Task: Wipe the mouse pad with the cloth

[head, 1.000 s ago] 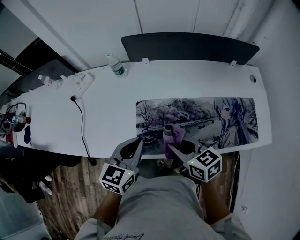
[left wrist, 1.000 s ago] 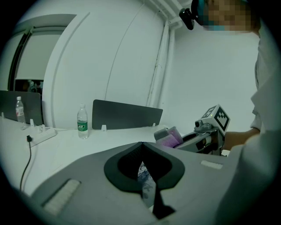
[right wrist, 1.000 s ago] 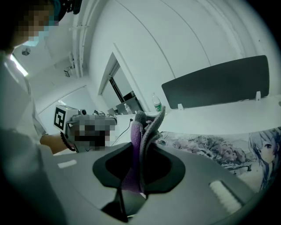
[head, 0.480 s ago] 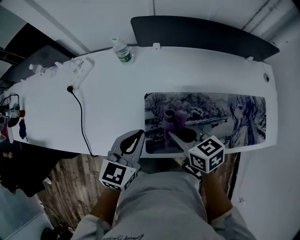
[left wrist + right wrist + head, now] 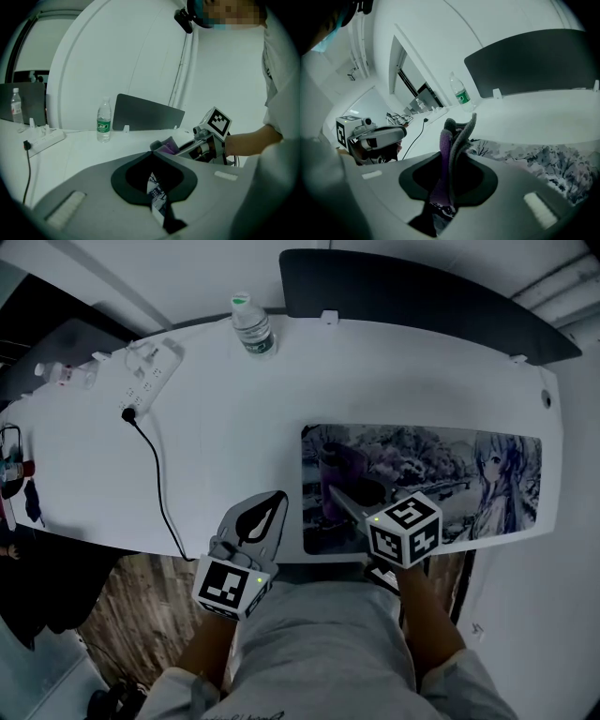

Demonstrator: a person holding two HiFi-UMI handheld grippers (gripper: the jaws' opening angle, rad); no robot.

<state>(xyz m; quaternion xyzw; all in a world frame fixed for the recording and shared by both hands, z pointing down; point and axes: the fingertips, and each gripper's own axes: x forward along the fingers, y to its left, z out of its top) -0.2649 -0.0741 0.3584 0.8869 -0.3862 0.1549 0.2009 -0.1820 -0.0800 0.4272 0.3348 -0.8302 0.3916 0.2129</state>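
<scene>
White desk (image 5: 216,446) filled the head view, with one dark panel (image 5: 422,296) standing along its far edge. On it lay one long mouse pad (image 5: 441,451) printed with a wintry scene and a drawn figure, set toward the right near edge. One power strip (image 5: 148,371) lay at the far left with one black cable (image 5: 159,484) trailing to the near edge. Two bottles were in sight: a green-labelled water bottle (image 5: 253,326) upright by the panel, and a second bottle (image 5: 52,372) at the far left. What either held could not be made out.

One purple-and-grey cloth (image 5: 333,465) stood bunched and upright over the pad's left end, pinched between the closed jaws of the right gripper (image 5: 342,502). Whether it touched the pad was unclear. The left gripper (image 5: 277,501) hung over the desk's near edge just beside the pad's left border, its jaws drawn together on nothing.
</scene>
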